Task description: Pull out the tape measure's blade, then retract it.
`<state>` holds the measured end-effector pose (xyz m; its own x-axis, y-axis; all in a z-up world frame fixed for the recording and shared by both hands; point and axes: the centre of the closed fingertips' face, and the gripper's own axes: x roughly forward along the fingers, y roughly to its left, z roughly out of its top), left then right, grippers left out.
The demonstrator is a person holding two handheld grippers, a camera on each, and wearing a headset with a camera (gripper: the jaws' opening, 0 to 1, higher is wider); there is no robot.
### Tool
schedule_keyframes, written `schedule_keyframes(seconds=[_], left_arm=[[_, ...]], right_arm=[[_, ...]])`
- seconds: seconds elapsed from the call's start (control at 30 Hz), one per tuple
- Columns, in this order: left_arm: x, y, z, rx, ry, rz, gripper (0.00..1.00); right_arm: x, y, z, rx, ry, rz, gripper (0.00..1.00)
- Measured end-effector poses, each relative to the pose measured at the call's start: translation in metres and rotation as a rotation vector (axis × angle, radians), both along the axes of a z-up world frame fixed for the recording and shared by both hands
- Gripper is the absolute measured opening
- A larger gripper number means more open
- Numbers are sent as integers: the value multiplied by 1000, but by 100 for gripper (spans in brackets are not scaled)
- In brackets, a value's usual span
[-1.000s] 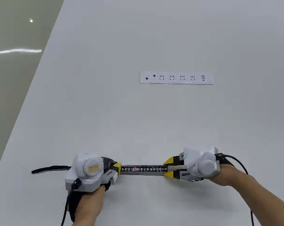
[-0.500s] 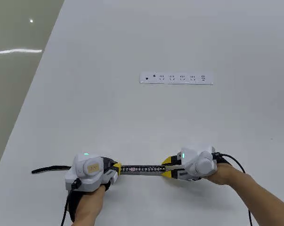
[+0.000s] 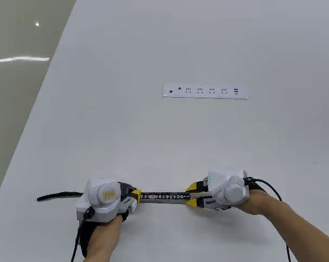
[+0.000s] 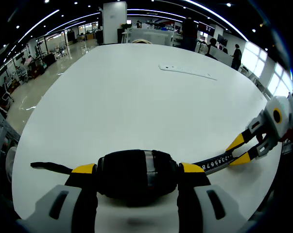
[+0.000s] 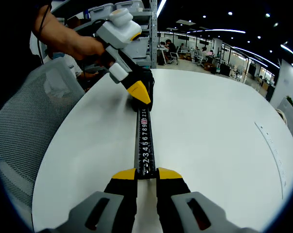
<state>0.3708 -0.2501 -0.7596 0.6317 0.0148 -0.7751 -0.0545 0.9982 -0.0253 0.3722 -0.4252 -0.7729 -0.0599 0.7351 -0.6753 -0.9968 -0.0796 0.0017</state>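
Here, head view: blade (image 3: 163,195) drawn out over the white table (image 3: 153,136), between the grippers. Left gripper view: left gripper (image 4: 137,168) clamped around the black tape measure case (image 4: 136,180). Right gripper view: right gripper (image 5: 146,174) pinching the blade's end.

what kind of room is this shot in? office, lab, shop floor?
Likely an open-plan office or lab. A big white table carries a power strip, a mesh office chair stands beside it, and rows of desks sit under ceiling strip lights behind.
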Motion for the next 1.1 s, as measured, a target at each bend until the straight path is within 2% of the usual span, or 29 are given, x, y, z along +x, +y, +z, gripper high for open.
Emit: schedule_keyframes(seconds=[1.1], left_arm=[[0,-1,1,2,0,-3,64]], right_arm=[[-2,17,-2,12,11,11,13]])
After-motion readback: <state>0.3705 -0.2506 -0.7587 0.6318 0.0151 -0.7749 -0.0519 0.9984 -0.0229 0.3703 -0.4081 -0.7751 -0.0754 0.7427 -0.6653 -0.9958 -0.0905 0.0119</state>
